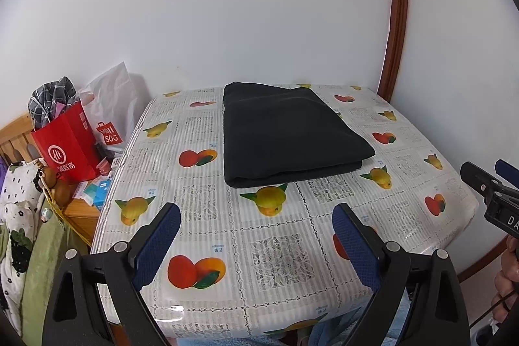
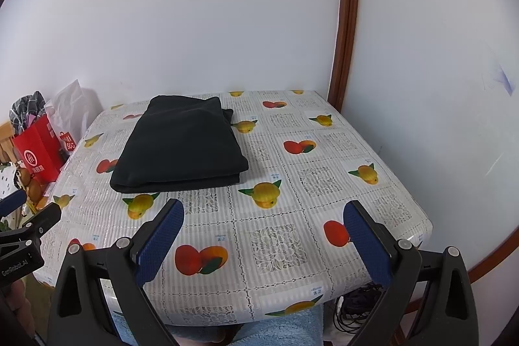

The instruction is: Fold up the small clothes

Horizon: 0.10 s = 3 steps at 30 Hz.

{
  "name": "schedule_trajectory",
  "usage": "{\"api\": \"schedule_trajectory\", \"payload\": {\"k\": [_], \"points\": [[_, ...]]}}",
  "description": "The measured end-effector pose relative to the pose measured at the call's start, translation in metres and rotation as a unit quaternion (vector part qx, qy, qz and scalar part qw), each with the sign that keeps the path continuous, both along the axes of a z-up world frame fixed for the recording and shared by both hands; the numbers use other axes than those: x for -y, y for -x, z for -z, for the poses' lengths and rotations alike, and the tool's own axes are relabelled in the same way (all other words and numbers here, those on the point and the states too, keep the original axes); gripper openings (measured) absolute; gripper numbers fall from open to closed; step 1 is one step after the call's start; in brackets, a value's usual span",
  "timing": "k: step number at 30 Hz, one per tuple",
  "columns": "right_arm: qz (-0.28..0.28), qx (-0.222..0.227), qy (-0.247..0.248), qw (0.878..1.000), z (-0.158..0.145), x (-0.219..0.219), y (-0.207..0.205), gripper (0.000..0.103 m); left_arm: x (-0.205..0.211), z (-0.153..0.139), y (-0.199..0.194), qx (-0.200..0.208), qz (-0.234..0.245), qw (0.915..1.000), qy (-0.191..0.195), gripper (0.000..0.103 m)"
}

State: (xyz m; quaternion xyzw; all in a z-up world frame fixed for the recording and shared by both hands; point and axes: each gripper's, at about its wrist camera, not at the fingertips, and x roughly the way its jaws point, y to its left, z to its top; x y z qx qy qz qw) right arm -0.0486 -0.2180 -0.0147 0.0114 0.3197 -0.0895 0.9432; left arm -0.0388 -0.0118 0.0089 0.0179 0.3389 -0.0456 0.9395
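Both claws, left claw (image 1: 256, 240) and right claw (image 2: 264, 237), hover wide open and empty; snagging the folded black fabric garment (image 1: 285, 132) carelessly could undo its layers on the fruit-patterned counter (image 1: 275, 248).

At left of the frame, a white bag (image 1: 108, 132) reads "MINISO". The left gripper's body (image 2: 19, 261), at the right-wrist view's lower left, reads "GenRobot.AI".

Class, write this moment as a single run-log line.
left gripper: open, empty | right gripper: open, empty | black garment: folded, lying on table | contact: none
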Motion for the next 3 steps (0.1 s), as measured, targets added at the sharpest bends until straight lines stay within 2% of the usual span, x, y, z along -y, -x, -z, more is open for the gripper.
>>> {"api": "schedule_trajectory", "payload": {"k": [3], "points": [[-0.002, 0.002, 0.002, 1.000, 0.0003, -0.0010, 0.0004, 0.098, 0.0000, 0.0000, 0.0003, -0.002, -0.008, 1.0000, 0.001, 0.095]]}}
